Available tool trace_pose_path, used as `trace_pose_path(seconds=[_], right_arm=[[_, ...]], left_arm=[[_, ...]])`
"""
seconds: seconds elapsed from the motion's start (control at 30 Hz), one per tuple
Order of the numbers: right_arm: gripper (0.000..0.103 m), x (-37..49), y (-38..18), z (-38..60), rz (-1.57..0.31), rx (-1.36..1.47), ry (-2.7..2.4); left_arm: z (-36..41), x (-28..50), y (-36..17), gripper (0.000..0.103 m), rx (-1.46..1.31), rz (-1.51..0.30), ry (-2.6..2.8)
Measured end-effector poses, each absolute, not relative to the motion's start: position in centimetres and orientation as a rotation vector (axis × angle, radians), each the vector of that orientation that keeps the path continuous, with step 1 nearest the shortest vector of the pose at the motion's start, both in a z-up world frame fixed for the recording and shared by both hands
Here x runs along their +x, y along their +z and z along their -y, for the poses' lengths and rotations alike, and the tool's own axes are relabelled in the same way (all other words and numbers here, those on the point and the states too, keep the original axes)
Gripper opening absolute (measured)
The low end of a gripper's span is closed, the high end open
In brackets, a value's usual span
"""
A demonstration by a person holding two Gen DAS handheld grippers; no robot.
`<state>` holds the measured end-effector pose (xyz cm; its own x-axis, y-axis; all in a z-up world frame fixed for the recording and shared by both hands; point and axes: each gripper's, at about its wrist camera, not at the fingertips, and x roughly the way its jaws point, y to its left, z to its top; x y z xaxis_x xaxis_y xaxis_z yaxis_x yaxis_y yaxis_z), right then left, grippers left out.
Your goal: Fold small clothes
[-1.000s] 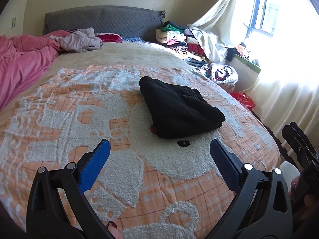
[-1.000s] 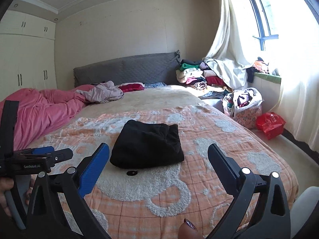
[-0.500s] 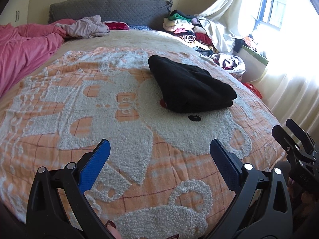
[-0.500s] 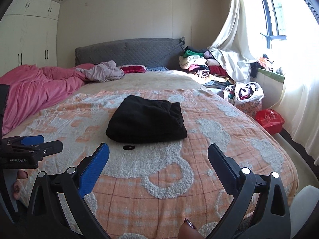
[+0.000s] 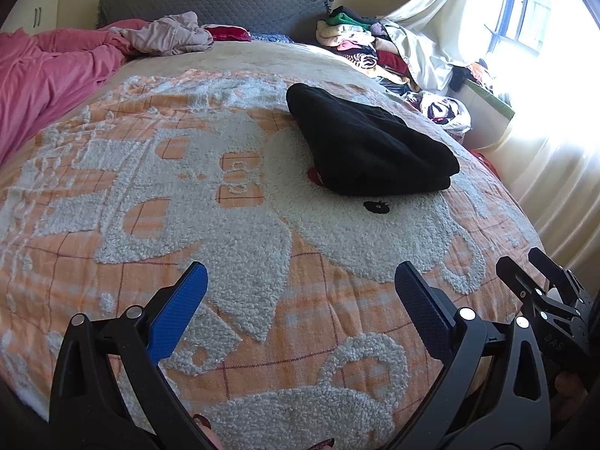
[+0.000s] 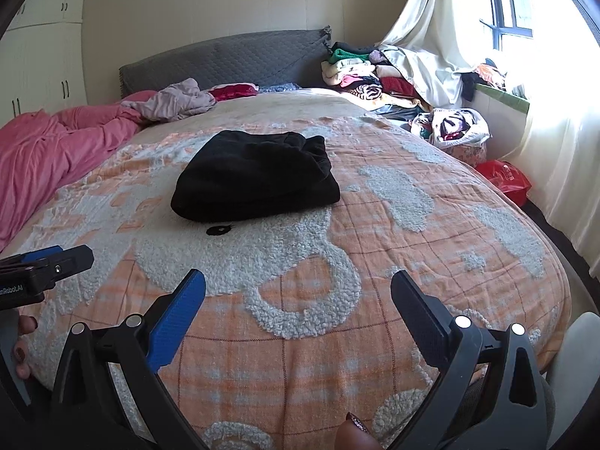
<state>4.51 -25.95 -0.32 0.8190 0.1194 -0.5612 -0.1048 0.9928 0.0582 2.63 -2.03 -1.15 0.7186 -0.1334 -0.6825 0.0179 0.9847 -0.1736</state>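
Since a second ago both grippers have drawn back toward the foot of the bed and dipped lower; the folded black garment point(image 5: 369, 146) now sits farther up in both views, unmoved on the blanket.

Left to right, left wrist view: pink duvet point(image 5: 48, 71) bunched along the left edge, a mauve garment point(image 5: 168, 37) crumpled near the grey headboard point(image 5: 213, 2). Orange-and-white blanket point(image 5: 168, 202) covers the bed. Left gripper point(image 5: 300, 287) hangs over the near part of the blanket, jaws spread wide, nothing between them. Black garment lies right of centre, well apart from the blue pads, a small black mark point(image 5: 377, 207) just beside its near edge. Clothes pile point(image 5: 356, 43) at far right by the curtain.

Right wrist view: left gripper's tip pokes in at the left edge. Right gripper point(image 6: 298, 290) likewise released, jaws wide, empty, over the blanket's near end. Black garment point(image 6: 255, 178) ahead, slightly left of centre, folded into a compact block. Bag of clothes point(image 6: 453, 127) and a red bag point(image 6: 504, 180) on the floor at right.
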Motion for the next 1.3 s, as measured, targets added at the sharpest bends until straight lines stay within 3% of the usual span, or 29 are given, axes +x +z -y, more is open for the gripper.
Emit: trace_pose_path(seconds=[1.3], right_arm=[[0.099,4.16,0.07,26.04,-0.594,0.024,0.102]], left_arm=[[2.36,2.30,-0.82,0.094,-0.122,-0.775,-0.050]])
